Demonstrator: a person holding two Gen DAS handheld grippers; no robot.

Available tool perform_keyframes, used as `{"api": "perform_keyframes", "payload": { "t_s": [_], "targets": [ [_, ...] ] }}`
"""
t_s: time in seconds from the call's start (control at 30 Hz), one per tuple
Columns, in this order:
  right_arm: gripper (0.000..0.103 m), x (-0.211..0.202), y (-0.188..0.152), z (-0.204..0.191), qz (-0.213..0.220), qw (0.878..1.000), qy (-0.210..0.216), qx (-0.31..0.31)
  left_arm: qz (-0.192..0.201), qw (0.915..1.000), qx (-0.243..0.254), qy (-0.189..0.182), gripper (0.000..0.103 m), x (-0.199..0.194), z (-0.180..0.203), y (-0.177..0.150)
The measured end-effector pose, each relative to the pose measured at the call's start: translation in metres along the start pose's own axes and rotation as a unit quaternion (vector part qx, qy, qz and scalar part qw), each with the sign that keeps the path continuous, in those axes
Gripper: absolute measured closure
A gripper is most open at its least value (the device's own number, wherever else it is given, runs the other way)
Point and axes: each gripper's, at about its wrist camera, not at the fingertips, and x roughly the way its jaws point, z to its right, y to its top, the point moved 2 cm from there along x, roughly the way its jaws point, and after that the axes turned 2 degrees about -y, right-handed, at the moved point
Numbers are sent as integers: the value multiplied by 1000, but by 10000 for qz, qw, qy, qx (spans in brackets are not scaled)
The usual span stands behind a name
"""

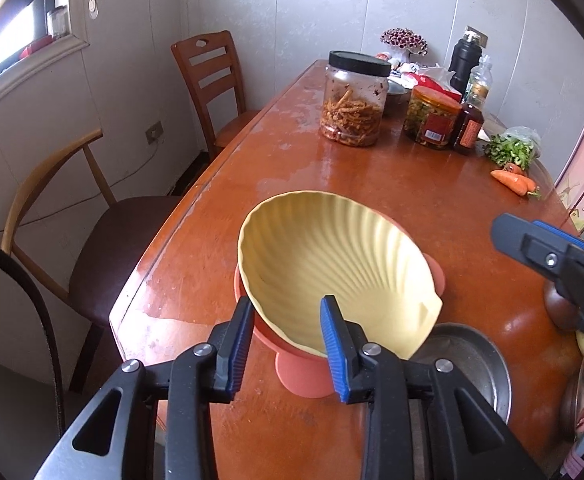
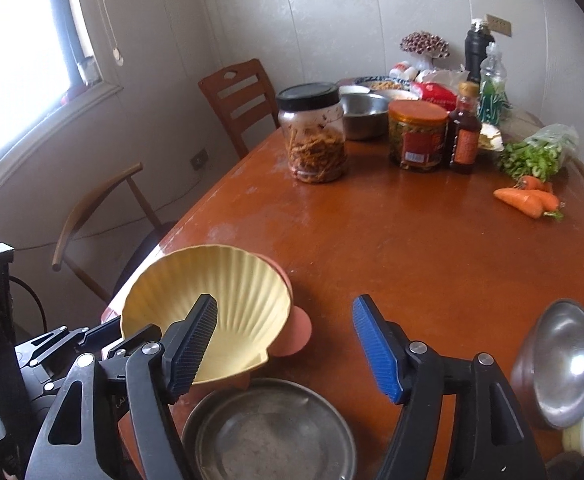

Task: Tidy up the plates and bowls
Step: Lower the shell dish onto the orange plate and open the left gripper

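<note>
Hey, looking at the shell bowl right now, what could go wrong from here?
1. The yellow shell bowl sits tilted in the pink bowl, not nested flat. With the left gripper open around its near rim, it may slide or tip.
2. Both bowls stand near the table edge, so a nudge might send them off.
3. The metal plate lies right beside the stack, under the open right gripper; a careless move may knock it.

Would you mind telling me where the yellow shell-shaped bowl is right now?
The yellow shell-shaped bowl sits nested on the pink dish near the table's left edge, just beyond the metal plate in both wrist views.
</note>
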Motion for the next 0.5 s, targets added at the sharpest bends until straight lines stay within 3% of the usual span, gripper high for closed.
{"api": "perform_keyframes", "payload": {
  "t_s": [0.5],
  "targets": [
    [29, -51, -12, 30, 444, 9987, -90, 233, 325, 9994, 86, 25, 52, -27, 14, 4]
  ]
}}
